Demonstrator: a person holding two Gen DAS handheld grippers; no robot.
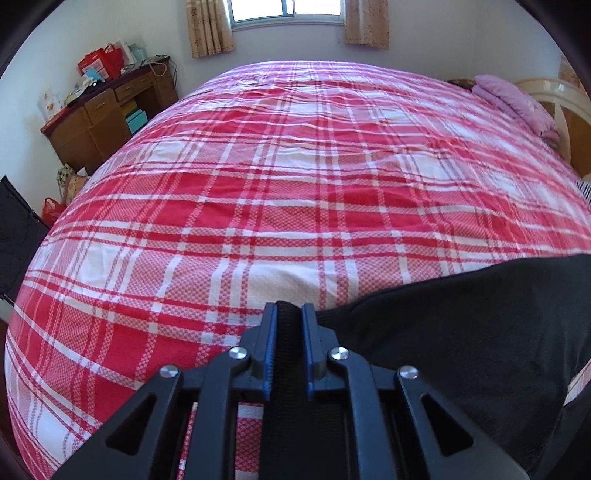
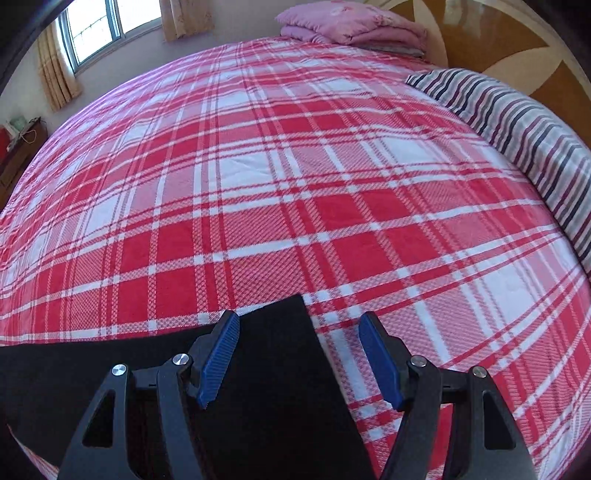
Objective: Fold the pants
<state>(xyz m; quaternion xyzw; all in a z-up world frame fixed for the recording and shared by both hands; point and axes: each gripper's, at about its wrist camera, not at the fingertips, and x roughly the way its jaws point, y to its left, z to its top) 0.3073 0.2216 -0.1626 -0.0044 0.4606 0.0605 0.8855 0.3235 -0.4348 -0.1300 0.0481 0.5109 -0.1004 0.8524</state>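
Note:
Black pants (image 1: 461, 325) lie on a red and white plaid bed cover (image 1: 295, 184). My left gripper (image 1: 289, 314) is shut on a ribbed black edge of the pants, which runs back between the blue pads. In the right wrist view the pants (image 2: 273, 369) lie flat with a square corner pointing up the bed (image 2: 295, 184). My right gripper (image 2: 299, 332) is open and empty, its left finger over the black cloth and its right finger over the bare cover.
A folded pink quilt (image 2: 347, 22) and a striped pillow (image 2: 517, 122) lie at the head of the bed by a wooden headboard (image 2: 517, 40). A brown desk (image 1: 107, 110) with clutter stands beside the bed under the window wall.

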